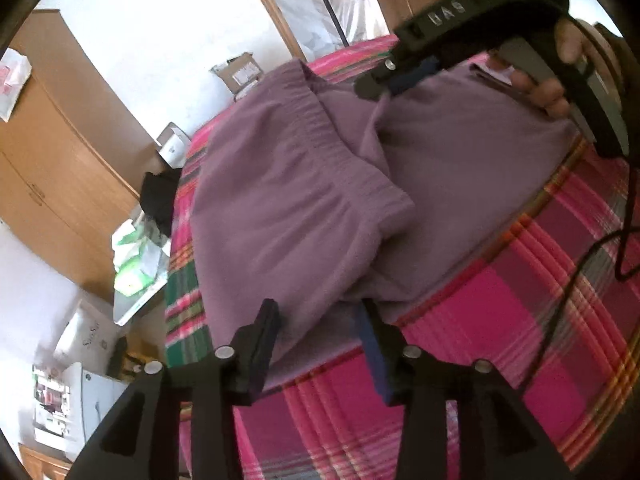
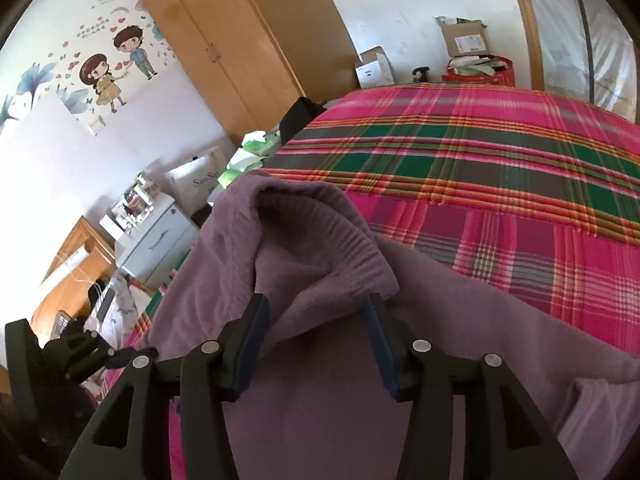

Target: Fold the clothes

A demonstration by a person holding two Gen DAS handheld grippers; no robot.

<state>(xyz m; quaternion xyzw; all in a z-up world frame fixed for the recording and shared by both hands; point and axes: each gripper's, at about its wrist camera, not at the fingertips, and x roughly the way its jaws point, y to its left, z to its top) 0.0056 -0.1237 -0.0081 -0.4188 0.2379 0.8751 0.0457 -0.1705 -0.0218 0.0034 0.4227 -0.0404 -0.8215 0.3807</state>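
A purple fleece garment (image 1: 304, 200) lies folded on the bed's pink plaid cover (image 1: 500, 320), its gathered waistband (image 1: 320, 128) on top. My left gripper (image 1: 319, 310) stands open at the garment's near edge, with cloth lying between the fingers but not pinched. At the garment's far side a hand (image 1: 552, 92) holds my right gripper (image 1: 390, 82). In the right wrist view the right gripper (image 2: 316, 304) is open over the purple cloth (image 2: 320, 360), just below a ribbed band (image 2: 332, 224) that stands up in a fold. Nothing is held by its pads.
The plaid cover (image 2: 500, 160) stretches beyond the garment. Past the bed's edge are a wooden wardrobe (image 2: 248, 40), a white drawer unit (image 2: 160, 240), cardboard boxes (image 2: 466, 40) and bags. A black cable (image 1: 592, 248) trails across the cover at the right.
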